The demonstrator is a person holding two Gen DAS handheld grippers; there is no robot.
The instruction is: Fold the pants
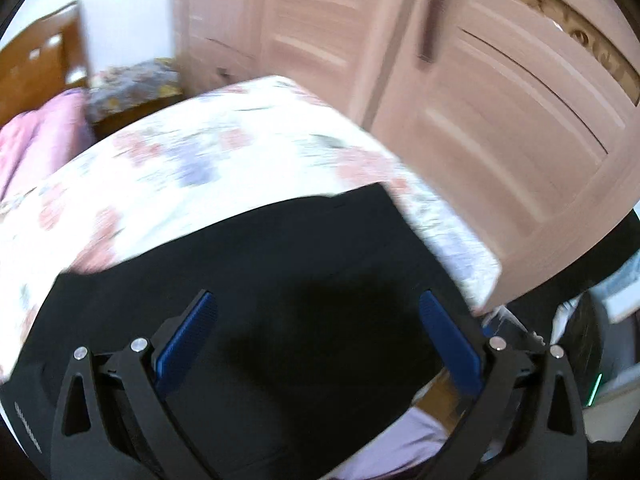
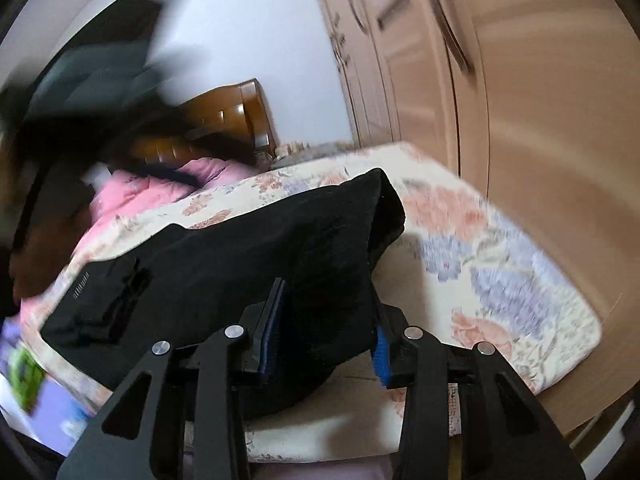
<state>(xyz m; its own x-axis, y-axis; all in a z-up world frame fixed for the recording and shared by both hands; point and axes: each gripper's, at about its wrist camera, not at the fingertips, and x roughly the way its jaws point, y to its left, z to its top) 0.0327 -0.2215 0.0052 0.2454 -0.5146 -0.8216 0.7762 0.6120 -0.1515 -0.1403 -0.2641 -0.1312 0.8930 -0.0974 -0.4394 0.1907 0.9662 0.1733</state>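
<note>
1 black pants (image 2: 248, 256) lie lengthwise across floral bedcover (image 2: 500, 248).

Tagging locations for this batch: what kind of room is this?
Most likely a bedroom: a bed with a floral cover, a wooden headboard and wardrobe doors alongside.

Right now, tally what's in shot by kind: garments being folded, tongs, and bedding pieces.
Black pants: 1
Tongs: 2, left tongs and right tongs
Floral bedspread: 1
Pink quilt: 1
Total: 5
</note>
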